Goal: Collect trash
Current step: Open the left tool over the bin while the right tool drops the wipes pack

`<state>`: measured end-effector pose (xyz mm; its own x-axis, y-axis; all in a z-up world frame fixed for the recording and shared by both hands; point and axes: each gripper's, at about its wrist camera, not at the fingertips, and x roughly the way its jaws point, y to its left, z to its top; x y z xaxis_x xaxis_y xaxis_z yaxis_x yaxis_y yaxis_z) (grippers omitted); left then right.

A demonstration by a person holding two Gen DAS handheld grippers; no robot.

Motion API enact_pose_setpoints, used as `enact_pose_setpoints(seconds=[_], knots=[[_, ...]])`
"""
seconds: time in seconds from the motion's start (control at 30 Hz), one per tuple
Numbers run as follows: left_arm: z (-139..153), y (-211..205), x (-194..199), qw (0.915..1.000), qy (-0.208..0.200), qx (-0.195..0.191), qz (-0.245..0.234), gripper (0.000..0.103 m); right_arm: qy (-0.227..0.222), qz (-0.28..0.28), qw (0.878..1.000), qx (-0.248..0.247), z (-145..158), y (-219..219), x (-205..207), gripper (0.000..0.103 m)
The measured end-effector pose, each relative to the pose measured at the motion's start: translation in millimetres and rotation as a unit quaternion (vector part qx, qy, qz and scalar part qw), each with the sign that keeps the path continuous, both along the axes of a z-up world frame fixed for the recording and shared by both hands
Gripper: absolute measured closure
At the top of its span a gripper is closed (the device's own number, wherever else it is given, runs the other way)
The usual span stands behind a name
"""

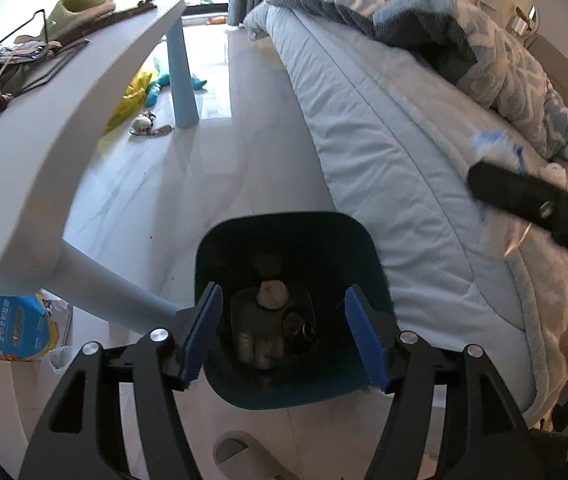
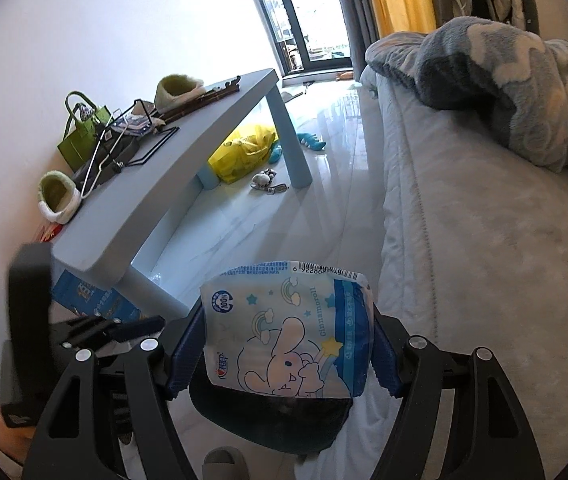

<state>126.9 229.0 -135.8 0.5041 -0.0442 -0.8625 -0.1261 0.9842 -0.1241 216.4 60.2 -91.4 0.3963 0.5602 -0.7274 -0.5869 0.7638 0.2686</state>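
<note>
Left wrist view: left claw [image 1: 281, 334], pads spread and empty, directly above dark teal trash bin [image 1: 243, 236] on the floor between blue counter [image 1: 83, 128] and bed [image 1: 384, 152]; crumpled tissues [image 1: 271, 294] lie at the bin's bottom.

Right wrist view: right claw [image 2: 286, 344] pinching a Cinnamoroll tissue packet [image 2: 284, 332] by its sides, hanging above the bin's near rim [image 2: 267, 424], beside the mattress edge.

Risk: packet sits over the rim, not the centre; released here, it may catch the edge and fall to the floor. Both claws crowd one opening, so collision is likely.
</note>
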Motion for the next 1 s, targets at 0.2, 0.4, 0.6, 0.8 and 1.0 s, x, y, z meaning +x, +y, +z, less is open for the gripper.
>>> enact_pose_setpoints(seconds=[0.2,0.4,0.6,0.8,1.0], knots=[[23,12,-7,0.9991,-0.039,0.001,0.019,0.036,0.020,0.009,1.000,-0.006,-13,11,1,0.031],[45,22,-13,0.9968,-0.073,0.000,0.032,0.037,0.036,0.021,0.999,-0.025,-31,24,-1,0.031],[70,26,-20,0.9936,-0.107,0.007,0.034,0.041,0.049,0.034,0.997,-0.051,-51,36,-6,0.031],[87,22,-25,0.9898,-0.139,-0.005,0.031,0.046,0.055,0.040,0.995,-0.079,-70,40,-7,0.031],[95,22,-26,0.9877,-0.153,-0.007,0.032,0.052,0.048,0.046,0.992,-0.111,-82,44,-9,0.028]])
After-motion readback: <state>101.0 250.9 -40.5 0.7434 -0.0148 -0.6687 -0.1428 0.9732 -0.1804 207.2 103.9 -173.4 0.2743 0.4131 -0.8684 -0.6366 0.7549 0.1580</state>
